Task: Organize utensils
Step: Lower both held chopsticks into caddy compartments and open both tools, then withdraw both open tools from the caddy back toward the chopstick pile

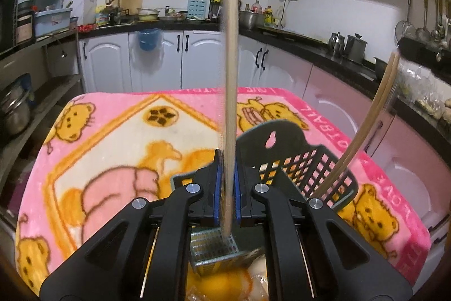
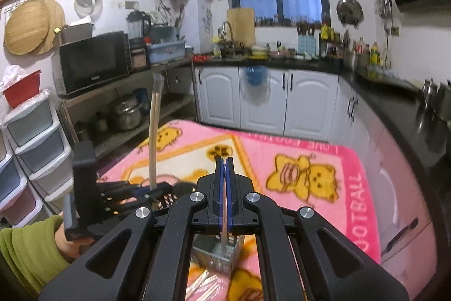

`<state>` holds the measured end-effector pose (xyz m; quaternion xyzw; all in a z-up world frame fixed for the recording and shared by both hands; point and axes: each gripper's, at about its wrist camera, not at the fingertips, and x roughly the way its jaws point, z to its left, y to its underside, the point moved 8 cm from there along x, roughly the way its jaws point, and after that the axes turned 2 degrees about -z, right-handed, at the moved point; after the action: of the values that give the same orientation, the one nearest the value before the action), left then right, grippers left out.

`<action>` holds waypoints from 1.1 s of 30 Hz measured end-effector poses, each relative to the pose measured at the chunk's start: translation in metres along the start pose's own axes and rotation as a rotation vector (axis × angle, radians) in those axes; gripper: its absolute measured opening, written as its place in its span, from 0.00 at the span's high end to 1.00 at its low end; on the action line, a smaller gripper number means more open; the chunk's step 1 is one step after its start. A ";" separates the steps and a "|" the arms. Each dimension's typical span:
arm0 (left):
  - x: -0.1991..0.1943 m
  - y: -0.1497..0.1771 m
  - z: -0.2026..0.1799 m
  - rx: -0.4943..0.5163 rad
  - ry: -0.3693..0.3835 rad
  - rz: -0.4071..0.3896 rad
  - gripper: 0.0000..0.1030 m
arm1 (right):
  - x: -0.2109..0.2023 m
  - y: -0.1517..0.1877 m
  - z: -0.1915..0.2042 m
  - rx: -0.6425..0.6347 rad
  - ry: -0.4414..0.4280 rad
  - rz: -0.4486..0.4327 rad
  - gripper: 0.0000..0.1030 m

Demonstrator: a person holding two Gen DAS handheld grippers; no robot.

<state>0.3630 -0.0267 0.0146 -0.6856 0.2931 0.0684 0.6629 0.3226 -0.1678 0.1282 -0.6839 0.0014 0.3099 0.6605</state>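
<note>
The chopsticks (image 1: pixel 229 81) stand upright, clamped between the blue pads (image 1: pixel 216 196) of the left gripper (image 1: pixel 227 188), whose jaws are closed on them; their lower tips reach down into a perforated metal holder (image 1: pixel 214 247) just below the jaws. A black plastic mesh basket (image 1: pixel 298 160) sits directly behind that holder on the pink cartoon blanket (image 1: pixel 112 131) covering the table.

Only the left wrist view shows the second pair of chopsticks (image 1: pixel 363 137), leaning in from the right edge with its lower end by the basket. In the right wrist view that pair shows as a thin pale strip (image 2: pixel 223 233) pinched between the closed jaws of the right gripper (image 2: pixel 224 168), its end down inside the same metal holder (image 2: pixel 217 253).

Only the right wrist view shows loose chopsticks (image 2: pixel 201 284) lying on the blanket in front of the holder, the left gripper from the side with its upright pair (image 2: pixel 154 137), and the person's hand (image 2: pixel 66 244) in a green sleeve (image 2: pixel 25 250) holding it
</note>
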 end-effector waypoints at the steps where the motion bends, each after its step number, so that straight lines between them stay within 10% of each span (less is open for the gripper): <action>1: 0.000 0.001 0.001 0.000 -0.001 0.001 0.96 | 0.003 0.004 -0.001 0.009 -0.001 0.010 0.98; 7: -0.001 0.009 0.005 -0.011 -0.001 0.021 0.79 | 0.015 0.027 -0.004 0.041 -0.005 0.063 0.96; 17: -0.014 0.017 0.000 -0.012 0.005 0.020 0.62 | 0.001 0.046 -0.006 0.051 0.006 0.068 0.66; 33: -0.032 0.024 0.000 -0.016 -0.004 0.008 0.47 | -0.015 0.054 -0.003 0.056 0.009 0.055 0.58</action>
<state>0.3248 -0.0160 0.0088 -0.6896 0.2939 0.0744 0.6577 0.2899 -0.1836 0.0853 -0.6661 0.0318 0.3248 0.6707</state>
